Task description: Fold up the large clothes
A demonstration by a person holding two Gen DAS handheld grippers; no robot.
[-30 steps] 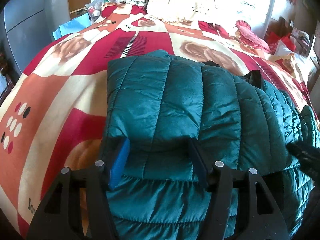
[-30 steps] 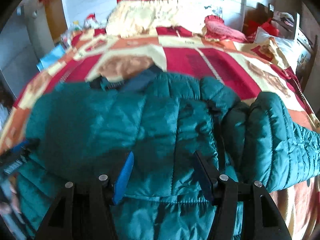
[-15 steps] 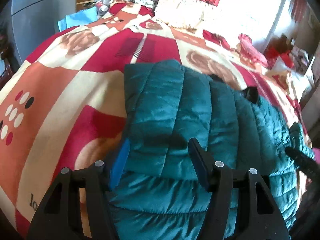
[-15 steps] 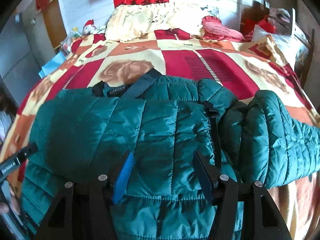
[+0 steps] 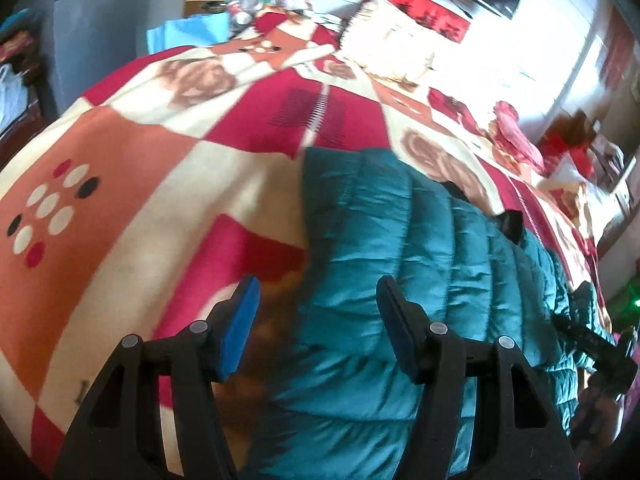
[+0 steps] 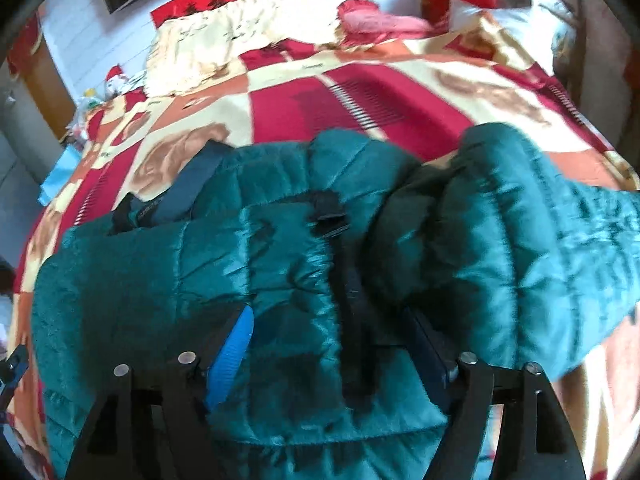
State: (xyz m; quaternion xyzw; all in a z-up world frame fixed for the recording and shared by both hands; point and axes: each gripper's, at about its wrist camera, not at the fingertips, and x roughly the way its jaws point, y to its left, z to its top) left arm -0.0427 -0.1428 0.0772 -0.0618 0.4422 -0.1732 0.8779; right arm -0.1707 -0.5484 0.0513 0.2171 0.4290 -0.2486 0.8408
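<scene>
Bare red-and-cream patterned blanket (image 5: 168, 168) left of the puffy teal quilted jacket (image 5: 400, 240): free passage. Cream fringed pillow (image 5: 392, 48) blocks the bed's far end.

Very little is reading clearly from where I am standing. A red banner (image 6: 206, 2) is hanging on the white wall behind the head end of the bed, carrying a row of dark Chinese characters, but they are blurring too much for me to make out. Small light lettering is showing on the dark blue inner collar band (image 6: 176, 204) of the green puffer jacket (image 6: 280, 272), too smeared to spell. A short word is sitting in a cream square of the patterned blanket (image 6: 312, 66) near the pillows, also unreadable.
</scene>
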